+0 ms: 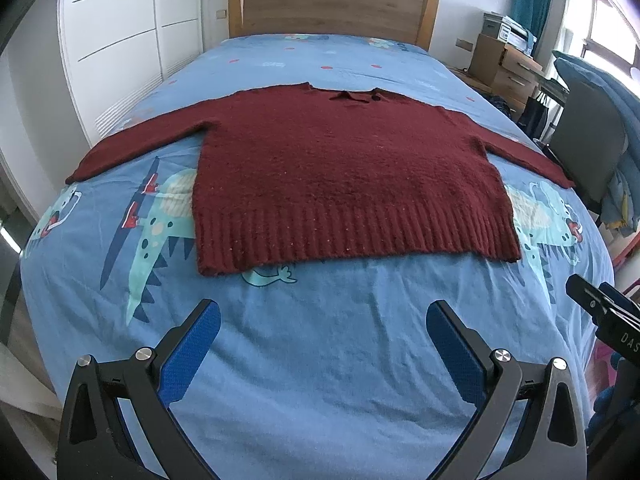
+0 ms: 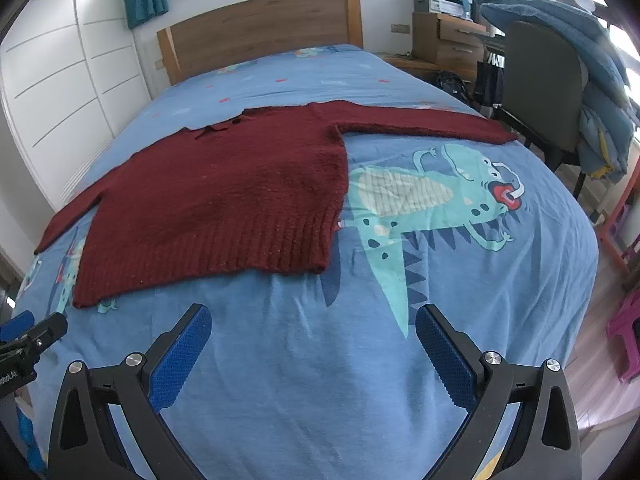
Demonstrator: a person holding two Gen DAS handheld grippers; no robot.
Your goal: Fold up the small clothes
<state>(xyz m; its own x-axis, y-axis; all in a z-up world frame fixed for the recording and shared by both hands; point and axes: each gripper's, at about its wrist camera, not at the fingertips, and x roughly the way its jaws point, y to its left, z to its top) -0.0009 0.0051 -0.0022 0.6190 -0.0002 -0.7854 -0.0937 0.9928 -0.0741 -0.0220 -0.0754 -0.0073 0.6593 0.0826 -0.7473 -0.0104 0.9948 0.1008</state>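
Observation:
A dark red knitted sweater [image 1: 344, 176] lies flat on the blue dinosaur-print bed cover [image 1: 320, 360], both sleeves spread out to the sides, ribbed hem toward me, collar toward the headboard. It also shows in the right wrist view [image 2: 224, 196]. My left gripper [image 1: 323, 320] is open and empty, over the cover a little short of the hem. My right gripper [image 2: 313, 322] is open and empty, over the cover near the hem's right corner. The right gripper's side shows at the edge of the left wrist view [image 1: 600, 304].
A wooden headboard [image 1: 332, 8] stands at the far end. White wardrobe doors [image 1: 116, 40] line the left side. A dark chair [image 2: 540, 80] draped with blue bedding and a wooden drawer unit [image 2: 448, 40] stand right of the bed. A pink stool [image 2: 628, 336] is on the floor.

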